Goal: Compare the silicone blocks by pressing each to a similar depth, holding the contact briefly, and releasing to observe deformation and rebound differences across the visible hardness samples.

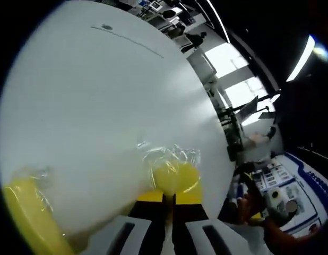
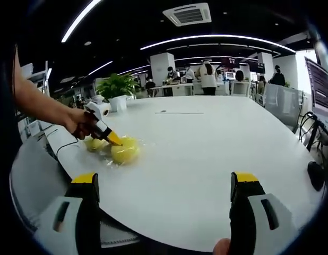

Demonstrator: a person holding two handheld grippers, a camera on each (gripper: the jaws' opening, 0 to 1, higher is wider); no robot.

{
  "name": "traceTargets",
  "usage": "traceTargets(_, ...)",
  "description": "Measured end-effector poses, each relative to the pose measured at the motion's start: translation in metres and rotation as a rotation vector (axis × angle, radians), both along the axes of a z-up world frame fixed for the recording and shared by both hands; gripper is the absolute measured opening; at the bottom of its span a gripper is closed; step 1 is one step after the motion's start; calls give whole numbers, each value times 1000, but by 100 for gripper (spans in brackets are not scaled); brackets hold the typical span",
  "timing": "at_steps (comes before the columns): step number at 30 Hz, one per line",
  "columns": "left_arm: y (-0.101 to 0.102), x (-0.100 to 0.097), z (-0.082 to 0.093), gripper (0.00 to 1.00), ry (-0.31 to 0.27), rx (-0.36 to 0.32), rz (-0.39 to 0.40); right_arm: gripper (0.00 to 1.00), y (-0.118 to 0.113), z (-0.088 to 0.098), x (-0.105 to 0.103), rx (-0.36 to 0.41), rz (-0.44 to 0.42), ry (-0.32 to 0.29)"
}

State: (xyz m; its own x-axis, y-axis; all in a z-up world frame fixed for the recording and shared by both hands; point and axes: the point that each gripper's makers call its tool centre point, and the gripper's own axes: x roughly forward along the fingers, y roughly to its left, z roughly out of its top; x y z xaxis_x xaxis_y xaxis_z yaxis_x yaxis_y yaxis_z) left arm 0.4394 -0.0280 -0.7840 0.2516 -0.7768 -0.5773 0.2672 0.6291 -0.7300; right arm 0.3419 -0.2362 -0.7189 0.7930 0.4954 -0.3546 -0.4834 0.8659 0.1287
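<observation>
Right gripper view shows our left tongs [image 2: 114,139] clenched, pressing the soft yellow plastic-wrapped silicone block [image 2: 124,151] on the white counter [image 2: 206,143], right tongs [image 2: 164,183] released; its slippery wrap favours central contact.

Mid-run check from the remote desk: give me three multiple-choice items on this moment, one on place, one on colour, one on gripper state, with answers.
1. Where is the left gripper working?
A. On the wrapped blocks on the white table
B. At the potted plant
C. Over the floor

2. What colour are the silicone blocks?
A. Blue
B. Yellow
C. Black

3. How do the right gripper fingers stand?
A. Shut on a block
B. Wide apart, holding nothing
C. Clamped on the table edge

Answers: 1 A, its tip meets a block on the white table. 2 B, both blocks show yellow under clear wrap. 3 B, bare table shows between the spread fingers.
</observation>
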Motion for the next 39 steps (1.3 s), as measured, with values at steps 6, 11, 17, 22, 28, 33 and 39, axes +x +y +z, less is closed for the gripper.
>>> traceTargets(6, 2, 5, 11, 0, -118, -15, -9, 97, 1, 1, 2, -2, 4, -1)
traceTargets(11, 15, 14, 19, 0, -186, -42, 45, 97, 3, 10, 4, 32, -6, -7)
traceTargets(17, 25, 24, 36, 0, -270, -60, 65, 97, 7, 20, 11, 39, 0, -21)
traceTargets(22, 26, 32, 53, 0, -346, -65, 62, 97, 12, 22, 14, 42, 11, -21)
traceTargets(28, 21, 31, 76, 0, -402, -111, 55, 97, 18, 25, 15, 45, 27, -25)
traceTargets(33, 18, 31, 101, 0, -445, -171, 63, 97, 20, 31, 18, 46, 34, -34)
traceTargets(39, 15, 28, 140, 0, -506, -258, 78, 97, 22, 39, 20, 54, 42, -47)
